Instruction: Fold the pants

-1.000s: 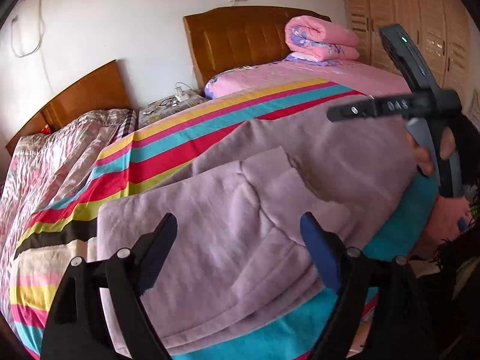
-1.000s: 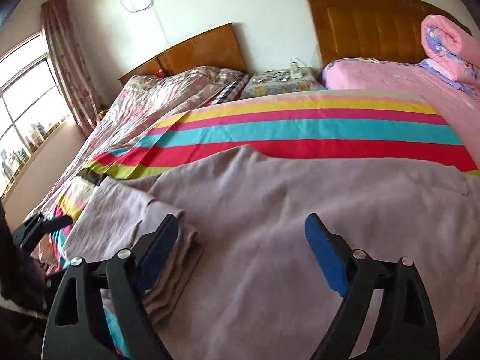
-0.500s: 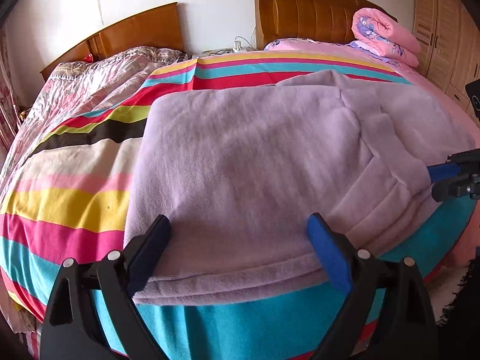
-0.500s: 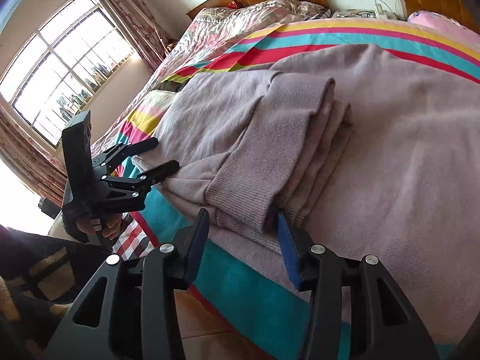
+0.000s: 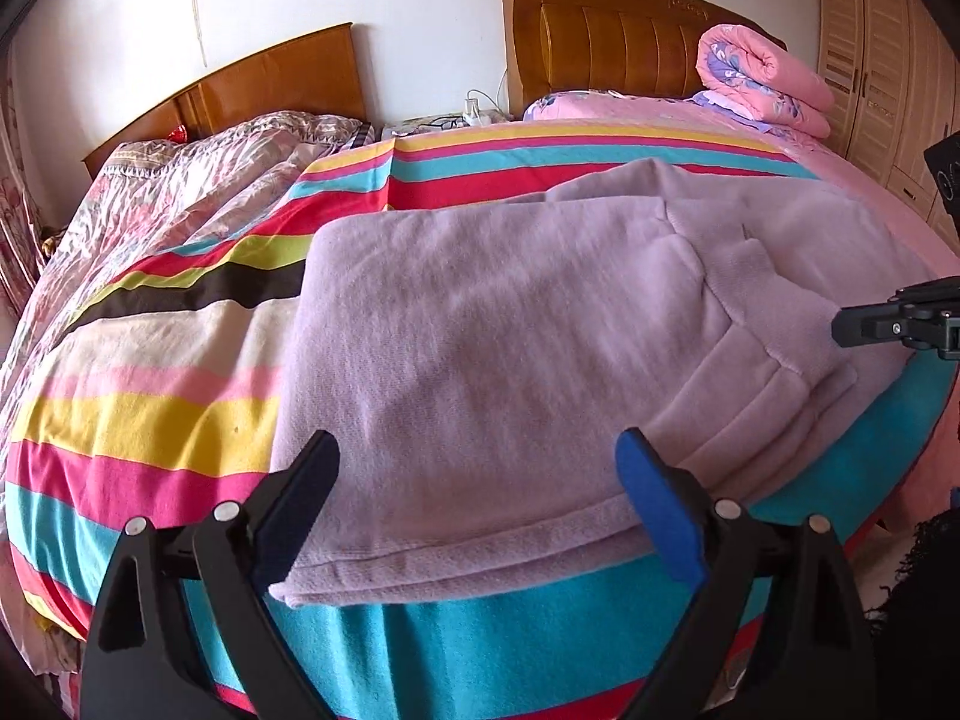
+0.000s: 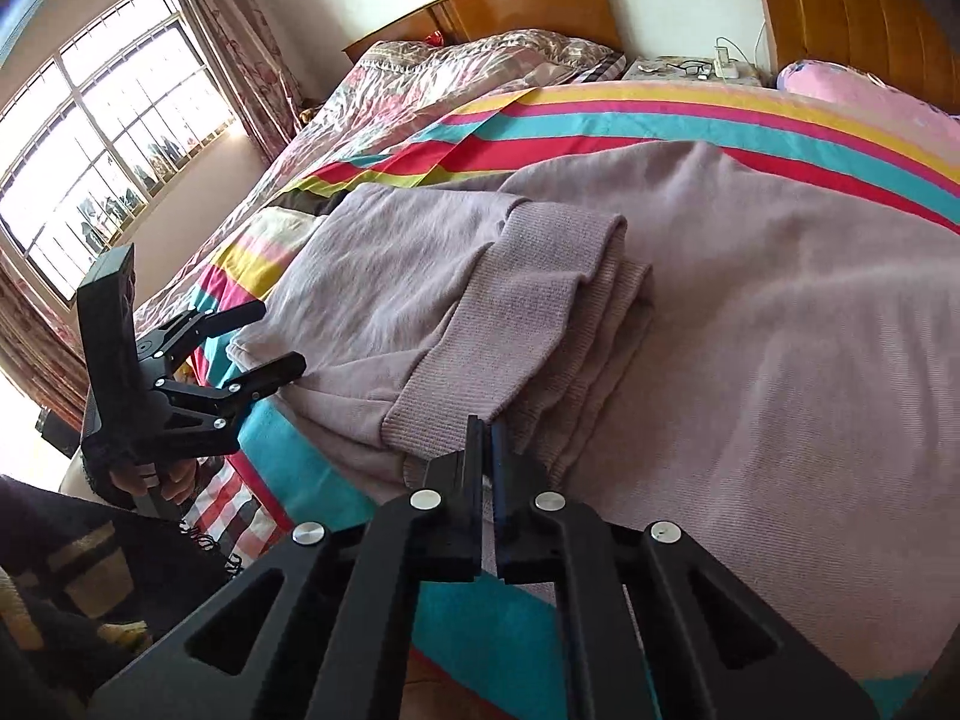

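Pants lay part-folded on bed. Right gripper pinched the ribbed cuff; left gripper gaped wide. Advice: lift evenly, keeping layers aligned.

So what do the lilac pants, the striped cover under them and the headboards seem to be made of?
Pants: soft, matte, fleecy knit, probably cotton blend; fuzzy nap, ribbed cuff.
Striped cover: plush, towel-like fabric, judging by its fuzzy, unshiny surface.
Headboards: wood or wood veneer, glossy varnish; grain and highlights show.
The right gripper, jaws nearly together, looks closed on the pants' edge.
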`<state>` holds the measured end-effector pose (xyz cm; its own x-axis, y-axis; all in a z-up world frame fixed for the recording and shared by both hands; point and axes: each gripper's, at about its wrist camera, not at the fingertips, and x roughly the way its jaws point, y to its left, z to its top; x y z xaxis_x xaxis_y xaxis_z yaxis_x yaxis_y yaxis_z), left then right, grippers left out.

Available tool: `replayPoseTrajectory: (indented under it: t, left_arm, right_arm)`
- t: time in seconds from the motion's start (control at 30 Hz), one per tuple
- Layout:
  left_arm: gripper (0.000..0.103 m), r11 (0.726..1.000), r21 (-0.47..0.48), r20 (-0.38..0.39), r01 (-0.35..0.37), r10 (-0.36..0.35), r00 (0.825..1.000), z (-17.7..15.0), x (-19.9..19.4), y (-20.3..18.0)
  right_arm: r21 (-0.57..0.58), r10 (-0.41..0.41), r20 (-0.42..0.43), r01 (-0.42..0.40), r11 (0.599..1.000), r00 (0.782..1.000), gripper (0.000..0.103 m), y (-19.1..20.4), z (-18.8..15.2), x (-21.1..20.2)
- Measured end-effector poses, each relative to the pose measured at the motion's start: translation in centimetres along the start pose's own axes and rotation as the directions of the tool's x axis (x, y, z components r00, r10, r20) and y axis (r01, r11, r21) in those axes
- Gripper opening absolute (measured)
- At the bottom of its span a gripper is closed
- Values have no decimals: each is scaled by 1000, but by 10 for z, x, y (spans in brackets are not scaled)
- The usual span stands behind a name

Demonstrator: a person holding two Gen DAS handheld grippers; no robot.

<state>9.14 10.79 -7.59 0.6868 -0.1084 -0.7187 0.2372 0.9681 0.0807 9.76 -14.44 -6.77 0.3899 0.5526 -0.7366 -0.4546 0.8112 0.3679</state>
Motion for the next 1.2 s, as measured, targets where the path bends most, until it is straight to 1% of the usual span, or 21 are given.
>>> replayPoseTrajectory:
  t: [0.07,0.13,0.17,0.2,0.23,0.27,0.33,0.4,0.47,0.57,0.6,0.63,0.7,0.8,0.87,0.93,1.03,1.1,1.13,1.17,1.2]
  left_arm:
    - [95,1000,2,-13,9,-9,1000,0,3,-1]
    - [95,1000,13,-47,5,-5,999,-2,11,-1]
    - [95,1000,14,-43,6,-6,999,-3,11,-1]
    - [95,1000,9,-39,11,-11,999,-3,9,0]
    - [95,1000,4,-34,13,-13,999,-2,7,2]
    - [95,1000,2,-25,5,-5,1000,-1,5,4]
    - [95,1000,-9,-4,-13,13,1000,2,-1,9]
    - [95,999,-32,15,-19,19,1000,5,-4,16]
    - [95,998,-59,23,-19,20,1000,6,-5,23]
    - [95,997,-77,15,-27,28,999,5,-1,27]
    - [95,997,-80,13,-23,24,1000,5,1,27]
    - [95,996,-83,8,-19,20,1000,4,4,27]
    - [96,996,-90,-1,-20,20,1000,2,10,26]
    - [97,996,-85,-7,-28,28,1000,1,14,24]
    - [97,996,-87,-3,-30,30,1000,3,11,24]
    - [97,996,-74,16,-45,46,999,8,3,22]
    - [97,997,-57,50,-44,47,998,16,-7,17]
    - [99,998,-47,40,-37,38,998,17,-3,13]
    - [99,998,-39,17,-39,40,999,16,3,11]
    - [99,998,-27,-16,-49,48,999,13,11,9]
    - [99,998,-8,-43,-60,60,997,10,18,7]
  right_arm:
    - [9,-4,-44,5,1000,999,5,-5,-5,12]
    - [33,17,-32,-16,999,999,9,-7,-4,10]
    - [35,18,-30,-17,999,999,18,-7,-3,8]
    - [39,16,-21,-15,999,1000,46,-8,-1,4]
    - [54,24,-4,-24,998,1000,66,-9,1,-1]
    - [73,42,23,-44,996,999,93,-12,2,-6]
    - [112,75,34,-78,991,997,92,-18,5,-10]
    - [133,69,16,-71,989,997,81,-23,7,-5]
    - [148,79,-39,-73,986,996,76,-27,8,9]
    - [123,81,-70,-72,990,994,76,-20,13,20]
    - [121,97,-77,-87,989,992,66,-18,16,23]
    - [131,105,-85,-93,987,991,60,-18,18,26]
    - [134,105,-87,-93,987,991,34,-19,19,29]
    - [136,121,-44,-114,984,992,23,-22,23,25]
    - [40,58,3,-58,998,998,20,-7,30,13]
    - [-39,4,75,-2,999,997,19,9,40,-6]
    - [-96,-24,139,38,995,990,17,14,49,-23]
    - [-82,-54,94,62,995,994,17,-2,45,-9]
    - [-60,-71,43,74,995,997,17,-14,39,6]
    - [-25,-72,-16,72,997,997,18,-25,31,21]
    - [8,-43,-11,43,999,999,18,-33,24,25]
